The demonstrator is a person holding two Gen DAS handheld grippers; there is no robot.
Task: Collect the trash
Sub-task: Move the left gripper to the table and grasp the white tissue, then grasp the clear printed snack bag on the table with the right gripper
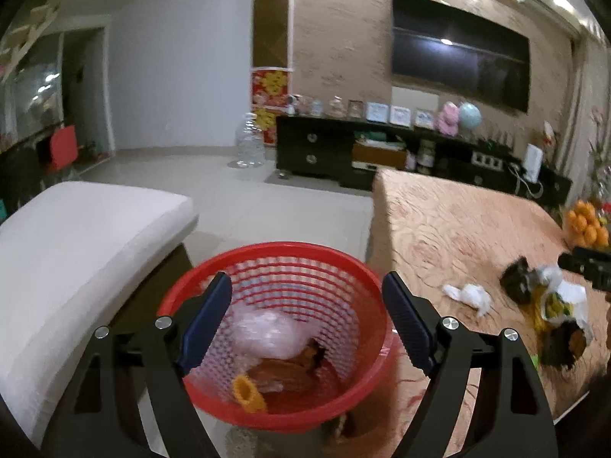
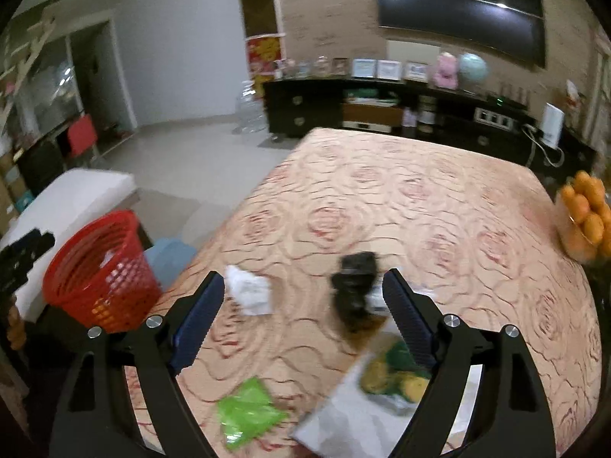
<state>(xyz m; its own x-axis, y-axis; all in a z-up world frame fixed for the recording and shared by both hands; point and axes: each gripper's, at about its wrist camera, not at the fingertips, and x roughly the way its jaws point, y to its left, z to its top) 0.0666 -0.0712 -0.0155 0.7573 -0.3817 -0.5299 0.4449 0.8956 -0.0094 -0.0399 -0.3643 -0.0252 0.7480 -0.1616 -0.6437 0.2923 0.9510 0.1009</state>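
Note:
A red mesh basket (image 1: 275, 248) stands on the floor beside the table (image 1: 458, 229). In it lie a clear plastic bag (image 1: 267, 334), a brown wrapper (image 1: 294, 368) and a yellow piece (image 1: 248, 395). My left gripper (image 1: 305, 278) hangs open over the basket with nothing between its fingers. My right gripper (image 2: 303, 276) is open above the table's rose-patterned cloth (image 2: 420, 198), holding nothing. Below it lie a crumpled white tissue (image 2: 248, 290), a black crumpled piece (image 2: 355, 286), a green wrapper (image 2: 248, 412) and a white packet with yellow and green print (image 2: 382, 393).
A bowl of oranges (image 2: 584, 217) sits at the table's right edge. A white cushioned seat (image 1: 76, 248) stands left of the basket, with something pale blue (image 2: 168, 259) between basket and table. A dark TV cabinet (image 1: 324, 149) and a large water bottle (image 1: 248, 145) stand at the far wall.

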